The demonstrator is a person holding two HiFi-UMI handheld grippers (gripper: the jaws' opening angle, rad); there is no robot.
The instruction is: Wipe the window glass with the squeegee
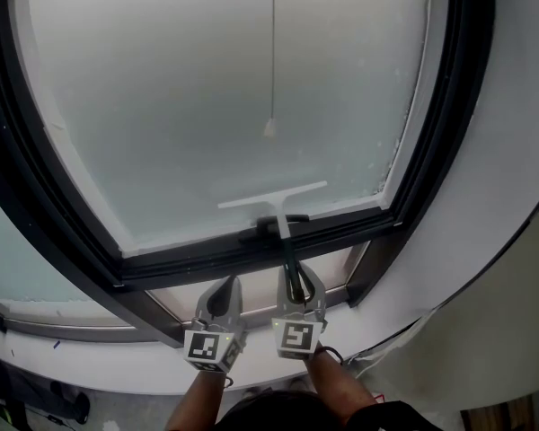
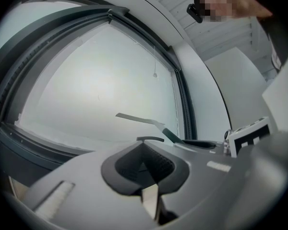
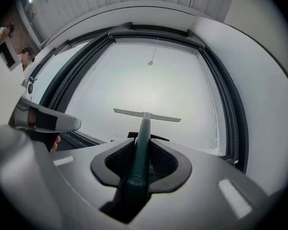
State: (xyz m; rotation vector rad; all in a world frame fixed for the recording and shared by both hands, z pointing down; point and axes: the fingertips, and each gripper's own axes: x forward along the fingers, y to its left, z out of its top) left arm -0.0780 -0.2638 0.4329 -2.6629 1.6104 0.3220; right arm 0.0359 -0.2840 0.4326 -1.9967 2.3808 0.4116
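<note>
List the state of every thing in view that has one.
squeegee: handle clamped in the right tongs, blade low on the window glass
right tongs: shut on the squeegee
left tongs: shut, empty
window glass: hazy all over
pull cord: hanging straight

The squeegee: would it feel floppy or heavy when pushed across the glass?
Probably light: the squeegee has a thin handle and a slim blade. It is likely fairly stiff, since the blade looks straight across the window glass. The right hand-held gripper clamps only the smooth handle, so it might twist.
</note>
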